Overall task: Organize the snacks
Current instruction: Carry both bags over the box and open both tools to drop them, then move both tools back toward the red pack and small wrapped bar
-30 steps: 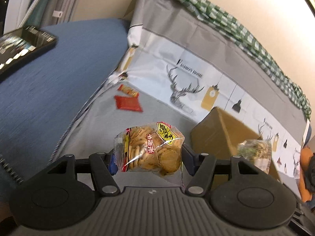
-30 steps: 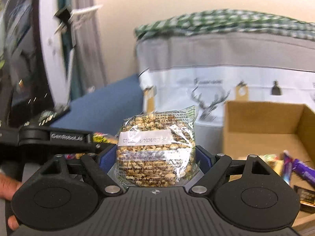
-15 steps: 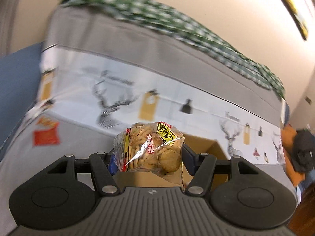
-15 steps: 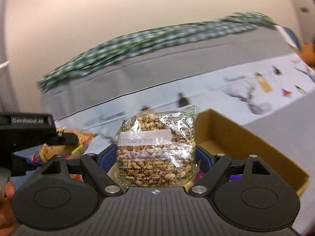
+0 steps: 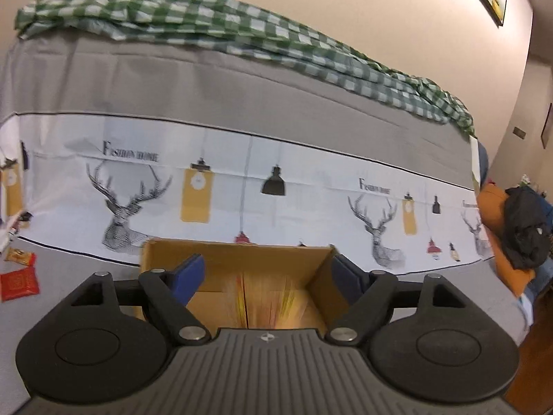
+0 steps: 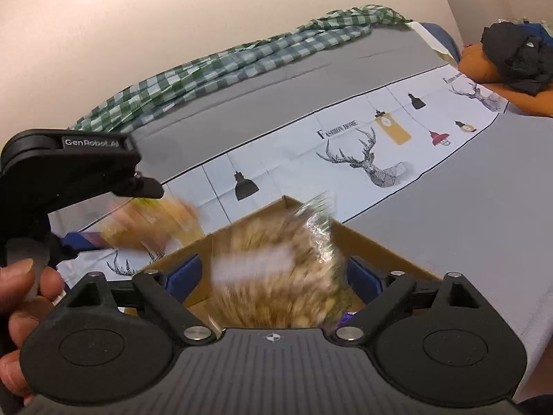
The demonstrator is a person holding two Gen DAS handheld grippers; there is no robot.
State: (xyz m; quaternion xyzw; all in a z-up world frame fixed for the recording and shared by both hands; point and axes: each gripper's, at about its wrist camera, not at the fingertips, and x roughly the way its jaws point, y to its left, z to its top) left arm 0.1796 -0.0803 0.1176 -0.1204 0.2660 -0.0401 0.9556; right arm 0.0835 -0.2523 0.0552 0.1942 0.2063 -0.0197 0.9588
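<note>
Swung from bed over to box (image 5: 238, 259), both grippers (image 5: 264, 276) (image 6: 273, 276) opening, pkts (image 6: 276, 269) (image 6: 152, 221) dropping free (blurred). Could bounce off rim, miss box.

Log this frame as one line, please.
left gripper: opening, cracker packet dropping | right gripper: opening, blurred nut packet between jaws, falling | target: cardboard box | left out: red packets

Brown cardboard box (image 5: 238, 259), green-and-white checked cloth (image 5: 207, 24), grey sheet with a white deer-print band (image 5: 311, 186), red snack packet (image 5: 19, 282) nearby.
</note>
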